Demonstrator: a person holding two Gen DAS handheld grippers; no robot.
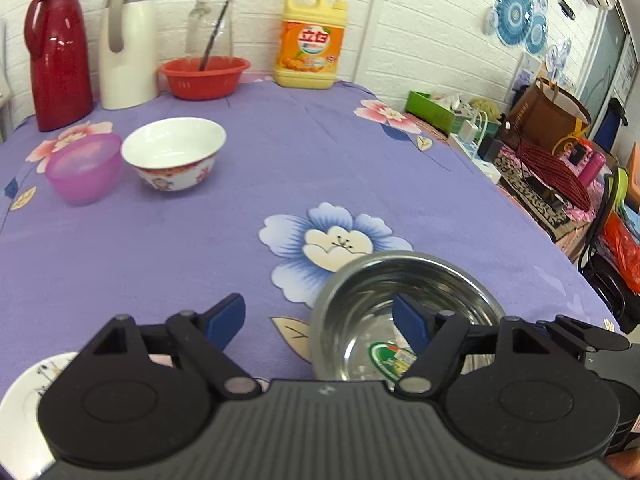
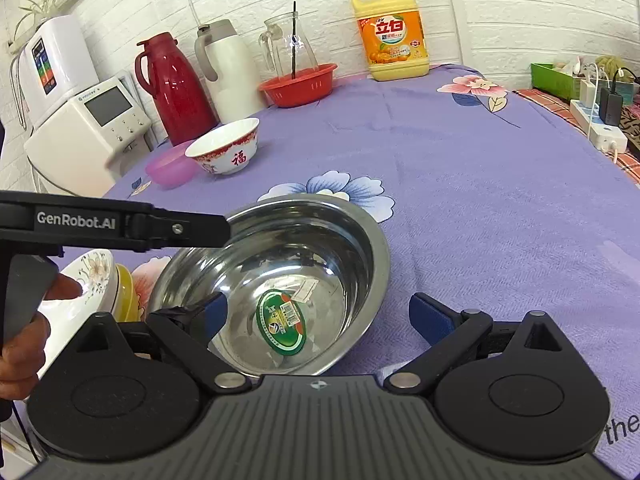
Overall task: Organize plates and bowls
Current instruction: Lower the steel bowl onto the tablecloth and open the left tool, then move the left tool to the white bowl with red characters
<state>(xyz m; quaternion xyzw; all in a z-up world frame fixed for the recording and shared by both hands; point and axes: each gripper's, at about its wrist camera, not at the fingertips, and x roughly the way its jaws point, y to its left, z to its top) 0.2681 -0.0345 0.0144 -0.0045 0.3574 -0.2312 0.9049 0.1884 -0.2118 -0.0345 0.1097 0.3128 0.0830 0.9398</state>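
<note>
A steel bowl (image 1: 372, 300) (image 2: 320, 248) with a green sticker inside stands on the purple flowered cloth. My left gripper (image 1: 318, 320) is open over its near-left rim, with one blue pad inside the bowl and the other outside; neither pad presses on the wall. My right gripper (image 2: 323, 316) is open at the bowl's near-right rim, again with one pad inside and one outside. A white flowered plate (image 1: 20, 400) (image 2: 90, 276) lies to the left on something yellow (image 2: 128, 292). Farther back stand a white bowl with red trim (image 1: 174, 152) (image 2: 226, 148) and a pink plastic bowl (image 1: 84, 168) (image 2: 170, 168).
Along the wall stand a red flask (image 1: 58, 52), a white flask (image 1: 128, 48), a glass jug (image 1: 210, 24) behind a red basket (image 1: 204, 76), and a yellow detergent bottle (image 1: 310, 40). A hand (image 2: 24, 344) holds the left gripper. Clutter lies past the table's right edge.
</note>
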